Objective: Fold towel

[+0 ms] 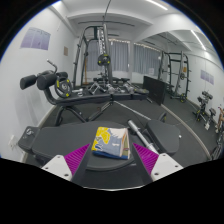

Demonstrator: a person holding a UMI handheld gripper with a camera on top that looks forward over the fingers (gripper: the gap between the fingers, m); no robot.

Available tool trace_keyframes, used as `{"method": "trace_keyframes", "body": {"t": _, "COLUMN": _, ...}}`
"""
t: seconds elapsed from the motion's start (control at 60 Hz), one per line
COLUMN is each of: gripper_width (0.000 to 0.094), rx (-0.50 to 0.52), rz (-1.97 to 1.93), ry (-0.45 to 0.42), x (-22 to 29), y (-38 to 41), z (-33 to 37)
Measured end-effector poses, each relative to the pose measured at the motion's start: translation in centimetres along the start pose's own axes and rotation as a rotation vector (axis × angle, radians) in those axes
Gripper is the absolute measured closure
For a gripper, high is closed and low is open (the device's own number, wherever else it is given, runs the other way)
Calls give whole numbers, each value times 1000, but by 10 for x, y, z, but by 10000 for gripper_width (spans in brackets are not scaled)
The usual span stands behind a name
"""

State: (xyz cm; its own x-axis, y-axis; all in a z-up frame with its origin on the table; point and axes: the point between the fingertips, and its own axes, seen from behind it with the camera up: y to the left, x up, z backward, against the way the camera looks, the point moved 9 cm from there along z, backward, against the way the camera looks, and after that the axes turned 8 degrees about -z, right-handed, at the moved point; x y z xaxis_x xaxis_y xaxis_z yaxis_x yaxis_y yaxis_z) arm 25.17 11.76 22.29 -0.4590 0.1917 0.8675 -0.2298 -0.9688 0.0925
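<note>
Just ahead of the fingertips, and partly between them, lies the towel (pixel 112 144), a small grey cloth with a yellow and blue patch, already bunched or folded into a compact rectangle on a dark bench (pixel 60 140). The gripper (pixel 112 160) is released: its two pink pads (pixel 76 158) stand well apart at either side of the towel's near edge, and neither seems to press on the cloth. Whether they touch it at all is hard to tell.

Judging by the compact shape, the folding looks well along, perhaps with one fold left or only a tidy-up. If another fold is wanted, the next move calls for easing the fingers forward around one edge, closing on it, then lifting and carrying that edge over to the far side without dragging the whole towel along the bench.

As for pose, the gripper is held low and close to level, pointing forward over the bench with a slight downward tilt, its fingers nearly at the surface.

Beyond the towel, a grey bar (pixel 140 128) lies on the bench. Farther off stand gym machines (pixel 95 60) on a dark floor, with windows (pixel 130 52) behind them and ceiling lights above.
</note>
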Motion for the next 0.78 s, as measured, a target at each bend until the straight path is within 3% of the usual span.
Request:
{"method": "trace_keyframes", "body": {"t": 0.317, "gripper_width": 82, "rx": -1, "rz": -13, "ry": -54, "x": -43, "y": 30, "z": 204}}
{"method": "trace_keyframes", "body": {"t": 0.517, "gripper_width": 81, "rx": 27, "rz": -7, "ry": -57, "x": -65, "y": 57, "z": 250}}
{"method": "trace_keyframes", "body": {"t": 0.783, "gripper_width": 83, "rx": 50, "rz": 32, "ry": -88, "x": -67, "y": 79, "z": 261}}
